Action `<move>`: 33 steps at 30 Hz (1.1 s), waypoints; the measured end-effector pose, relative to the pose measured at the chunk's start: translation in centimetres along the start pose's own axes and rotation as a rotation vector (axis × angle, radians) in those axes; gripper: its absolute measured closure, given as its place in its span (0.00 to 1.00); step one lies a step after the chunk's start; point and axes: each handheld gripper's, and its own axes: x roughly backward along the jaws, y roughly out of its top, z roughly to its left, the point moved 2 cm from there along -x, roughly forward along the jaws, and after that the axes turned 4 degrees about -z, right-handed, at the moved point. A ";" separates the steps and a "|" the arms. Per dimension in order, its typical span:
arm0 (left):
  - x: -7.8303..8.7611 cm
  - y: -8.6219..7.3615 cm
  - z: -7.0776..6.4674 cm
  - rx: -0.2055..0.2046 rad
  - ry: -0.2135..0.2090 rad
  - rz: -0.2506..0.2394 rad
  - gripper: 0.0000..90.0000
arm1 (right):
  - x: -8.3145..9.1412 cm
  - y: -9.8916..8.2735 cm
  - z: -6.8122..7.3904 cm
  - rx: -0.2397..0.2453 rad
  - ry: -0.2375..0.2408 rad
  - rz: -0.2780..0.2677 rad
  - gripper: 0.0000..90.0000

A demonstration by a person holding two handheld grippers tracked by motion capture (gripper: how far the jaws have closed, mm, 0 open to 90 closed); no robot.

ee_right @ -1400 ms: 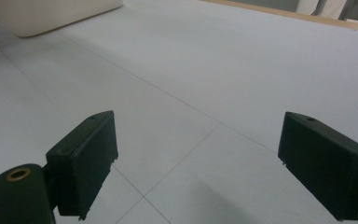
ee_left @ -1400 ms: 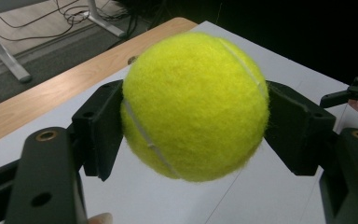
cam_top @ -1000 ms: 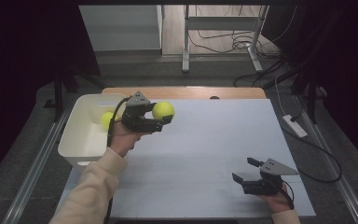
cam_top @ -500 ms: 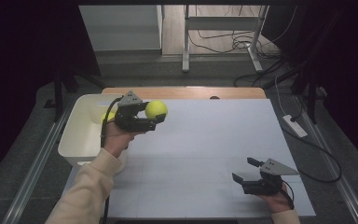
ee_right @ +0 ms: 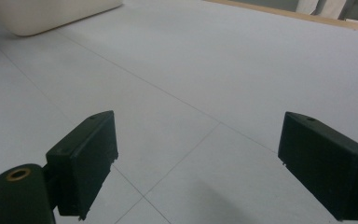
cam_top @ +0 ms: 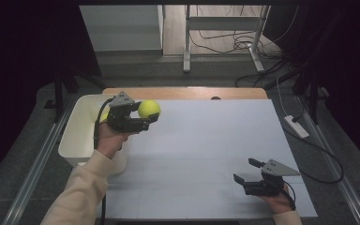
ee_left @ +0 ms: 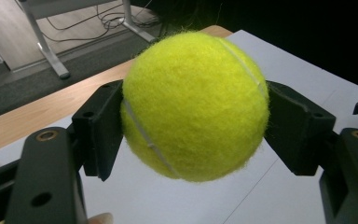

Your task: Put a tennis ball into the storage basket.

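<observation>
From your high view, the white bin [cam_top: 77, 136] at nine o'clock on the table is partly covered by your left hand [cam_top: 108, 140] and the left gripper [cam_top: 146, 118], so its inside is hard to read; a sliver of yellow-green [cam_top: 104, 115] behind the gripper may be a second ball. Your left sleeve [cam_top: 77, 197] is cut off at the bottom edge. In the left gripper view, the tennis ball [ee_left: 193, 105] hides both pads' inner faces. In the right gripper view, the bin [ee_right: 51, 14] is cropped at eleven o'clock.
</observation>
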 end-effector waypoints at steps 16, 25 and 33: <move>1.6 -0.7 1.6 0.027 0.052 -0.012 0.30 | -0.1 0.0 0.0 0.001 0.000 0.005 0.13; 2.2 -0.7 2.3 0.032 0.073 -0.012 0.30 | 0.0 0.0 0.0 0.001 -0.002 0.004 0.13; 2.9 -0.9 3.0 0.044 0.098 -0.017 0.30 | 0.0 0.0 0.0 0.001 -0.001 0.005 0.13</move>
